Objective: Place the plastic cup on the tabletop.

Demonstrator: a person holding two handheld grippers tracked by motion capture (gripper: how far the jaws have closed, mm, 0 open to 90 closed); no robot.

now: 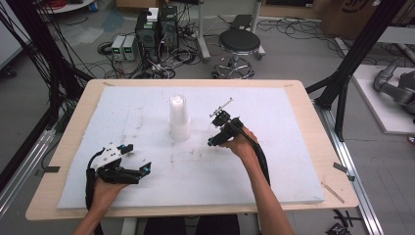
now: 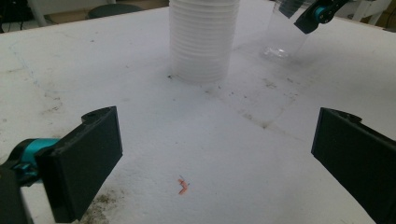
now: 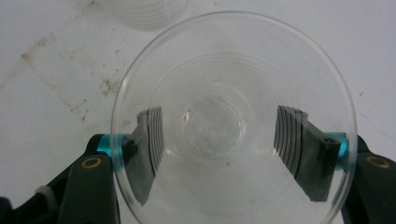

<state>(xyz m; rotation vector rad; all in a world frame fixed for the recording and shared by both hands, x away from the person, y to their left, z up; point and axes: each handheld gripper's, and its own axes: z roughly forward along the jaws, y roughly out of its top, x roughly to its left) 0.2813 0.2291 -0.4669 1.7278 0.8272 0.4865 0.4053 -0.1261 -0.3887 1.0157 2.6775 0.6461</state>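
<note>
Clear plastic cup [image 3: 233, 121], pinched in our right hand-held gripper [image 1: 219, 128], just right of the white cup stack [image 1: 179, 119] at mid-surface.
We judge the thin wall may buckle or slip if squeezed harder, or clip the stack if swung toward it. Left hand-held gripper [image 1: 137, 157]: spread, holding nothing, near the front-left corner. Surface [image 1: 274, 161]: stained white foam on a wooden top. Room: stool [image 1: 239, 43], computers [image 1: 156, 29], floor cables.

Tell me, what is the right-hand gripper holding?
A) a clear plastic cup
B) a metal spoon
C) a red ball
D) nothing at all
A: in the right gripper view the right gripper has its jaws pressed on either side of a clear plastic cup, its open mouth facing the camera.
</note>
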